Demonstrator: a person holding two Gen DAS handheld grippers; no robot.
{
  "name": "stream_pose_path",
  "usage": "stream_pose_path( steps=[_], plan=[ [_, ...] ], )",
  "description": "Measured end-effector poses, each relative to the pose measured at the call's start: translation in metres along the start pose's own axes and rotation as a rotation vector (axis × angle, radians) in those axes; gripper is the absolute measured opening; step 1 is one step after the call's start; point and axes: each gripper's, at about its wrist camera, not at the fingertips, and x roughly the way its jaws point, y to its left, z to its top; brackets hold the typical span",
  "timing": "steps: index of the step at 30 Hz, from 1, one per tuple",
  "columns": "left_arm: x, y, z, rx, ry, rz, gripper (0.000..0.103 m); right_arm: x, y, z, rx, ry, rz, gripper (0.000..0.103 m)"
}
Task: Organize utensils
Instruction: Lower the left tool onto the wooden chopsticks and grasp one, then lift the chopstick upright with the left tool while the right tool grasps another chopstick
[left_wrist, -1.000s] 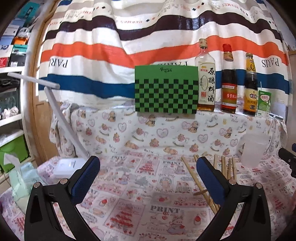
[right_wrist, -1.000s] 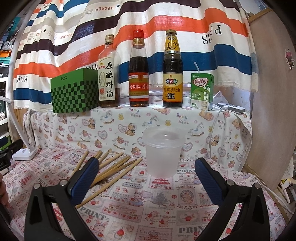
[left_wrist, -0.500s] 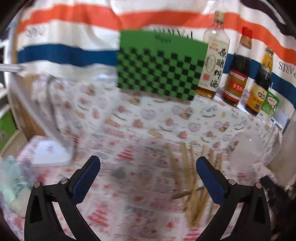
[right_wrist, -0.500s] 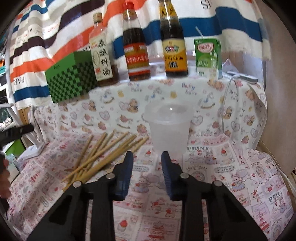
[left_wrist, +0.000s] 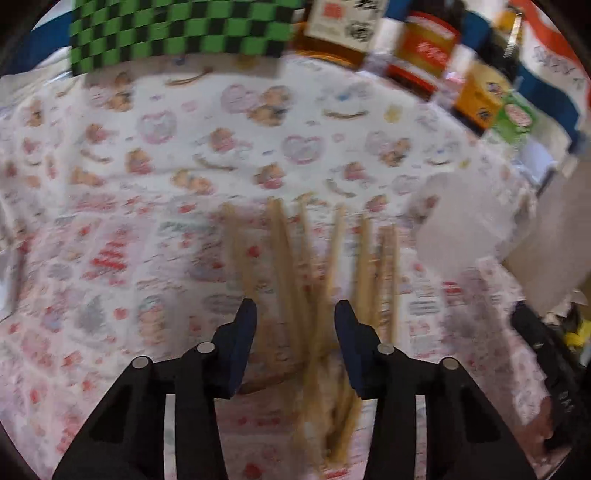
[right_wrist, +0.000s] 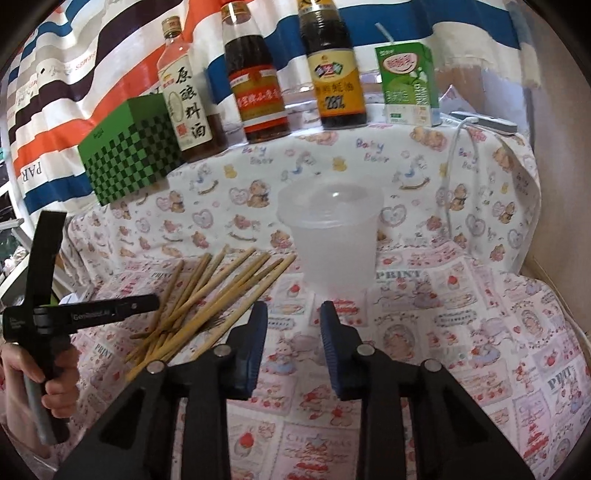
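The left gripper (left_wrist: 291, 314) has been tipped down over the chopsticks (left_wrist: 295, 280) since a second ago; its fingers are closing, with sticks seen between them but not pinched. The right gripper (right_wrist: 293, 314) is partly closed on nothing. The chopsticks are fanned on the table (right_wrist: 461, 332), beside the plastic cup (right_wrist: 332, 236).

Black tool (right_wrist: 293, 314) frames, blue pads (right_wrist: 258, 332), silver screws.
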Motion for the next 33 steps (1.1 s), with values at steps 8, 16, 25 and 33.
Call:
stream_pose_path(
  steps=[8, 16, 25, 33],
  plan=[
    [0.023, -0.015, -0.002, 0.073, 0.066, -0.012, 0.017, 0.003, 0.003, -0.003, -0.028, 0.007, -0.017, 0.029],
    [0.021, -0.008, -0.009, 0.044, 0.120, 0.001, 0.006, 0.001, 0.004, -0.003, -0.030, -0.001, -0.018, 0.029],
    [-0.045, 0.003, 0.001, -0.023, -0.089, -0.149, 0.005, -0.004, 0.007, -0.004, -0.030, 0.001, 0.013, 0.029],
    [-0.084, 0.016, 0.000, -0.070, -0.316, -0.142, 0.005, -0.005, 0.006, -0.002, -0.024, 0.010, 0.035, 0.029]
  ],
)
